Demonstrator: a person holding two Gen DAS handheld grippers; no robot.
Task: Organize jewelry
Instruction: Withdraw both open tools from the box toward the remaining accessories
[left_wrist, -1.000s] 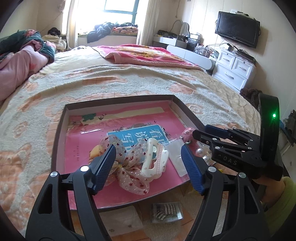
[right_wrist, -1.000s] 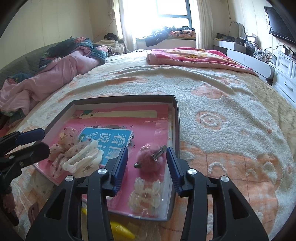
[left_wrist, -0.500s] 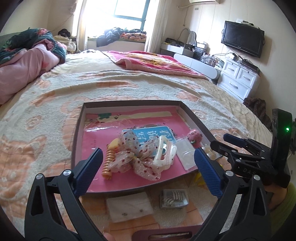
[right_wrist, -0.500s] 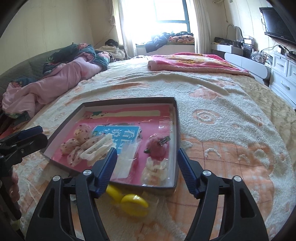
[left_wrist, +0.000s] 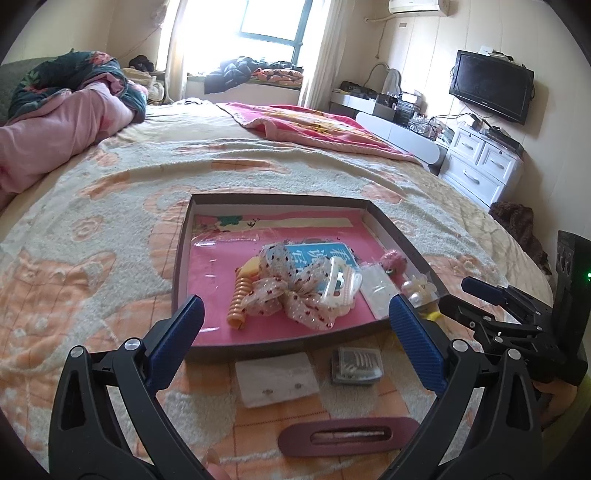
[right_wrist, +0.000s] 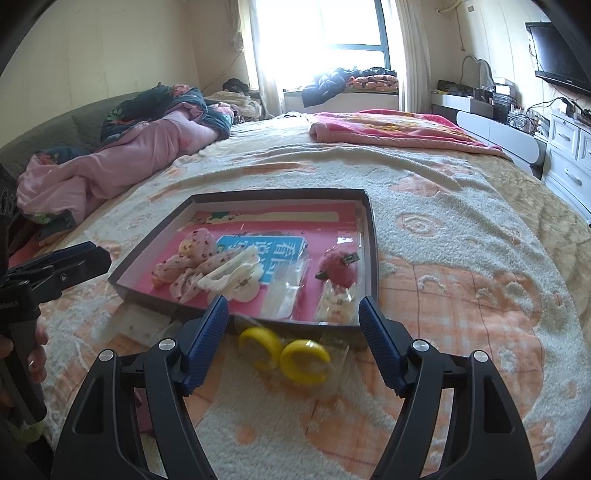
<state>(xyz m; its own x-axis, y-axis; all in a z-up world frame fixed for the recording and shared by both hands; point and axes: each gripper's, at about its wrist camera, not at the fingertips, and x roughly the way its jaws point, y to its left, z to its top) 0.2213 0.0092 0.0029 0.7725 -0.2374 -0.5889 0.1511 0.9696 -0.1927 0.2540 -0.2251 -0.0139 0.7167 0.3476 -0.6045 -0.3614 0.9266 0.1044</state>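
Just beyond right gripper (right_wrist: 293, 338), yellow earrings (right_wrist: 284, 353)

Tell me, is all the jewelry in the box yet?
Not yet. The bow, white hair claw and pink pompom clip already lie in the box. Both grippers, left and right, are open, holding nothing. The yellow earrings, earring card and maroon clip wait outside.

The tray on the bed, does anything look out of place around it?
Yes. Several pieces lie on the blanket outside the tray: yellow hoop earrings in a clear bag, a white earring card, a small clear case and a maroon hair clip.
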